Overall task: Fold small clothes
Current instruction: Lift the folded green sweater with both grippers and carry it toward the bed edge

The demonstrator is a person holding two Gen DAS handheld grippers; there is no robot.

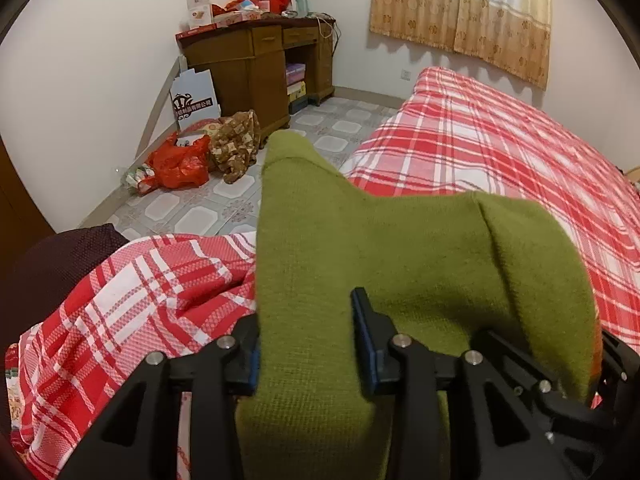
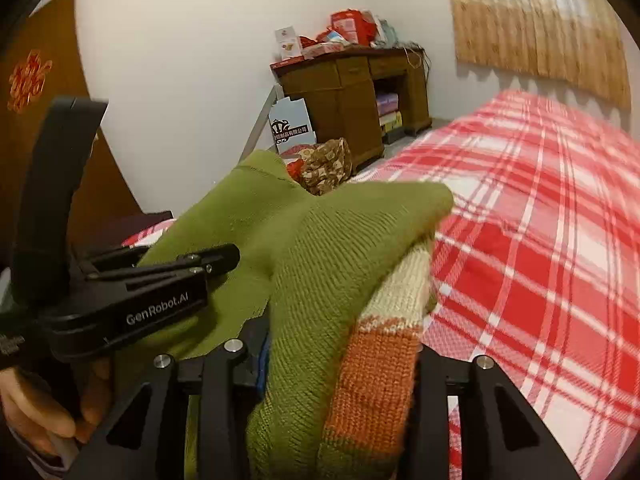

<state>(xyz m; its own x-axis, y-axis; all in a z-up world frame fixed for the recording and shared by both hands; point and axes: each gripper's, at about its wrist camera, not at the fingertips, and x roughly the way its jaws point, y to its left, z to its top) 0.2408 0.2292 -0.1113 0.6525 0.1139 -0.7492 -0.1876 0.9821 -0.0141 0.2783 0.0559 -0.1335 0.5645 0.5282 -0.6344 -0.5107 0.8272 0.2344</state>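
A small green knit sweater (image 1: pixel 420 248) hangs bunched over the near edge of the bed. In the left wrist view my left gripper (image 1: pixel 308 344) is shut on a thick fold of it, and the cloth fills the gap between the blue pads (image 1: pixel 366 344). In the right wrist view the same sweater (image 2: pixel 320 248) shows cream and orange stripes (image 2: pixel 380 364) at one end. My right gripper (image 2: pixel 340 360) is shut on that striped part; its right finger is hidden by the knit. The left gripper (image 2: pixel 228 256) lies to its left on the green cloth, held by a hand (image 2: pixel 36 412).
The bed with a red and white plaid sheet (image 1: pixel 500 152) stretches away to the right. Beyond it lie a tiled floor (image 1: pixel 192 208), a red plastic bag (image 1: pixel 180 164), a brown patterned bundle (image 1: pixel 236 144) and a cluttered wooden desk (image 1: pixel 256 60). A curtain (image 1: pixel 460 8) hangs on the far wall.
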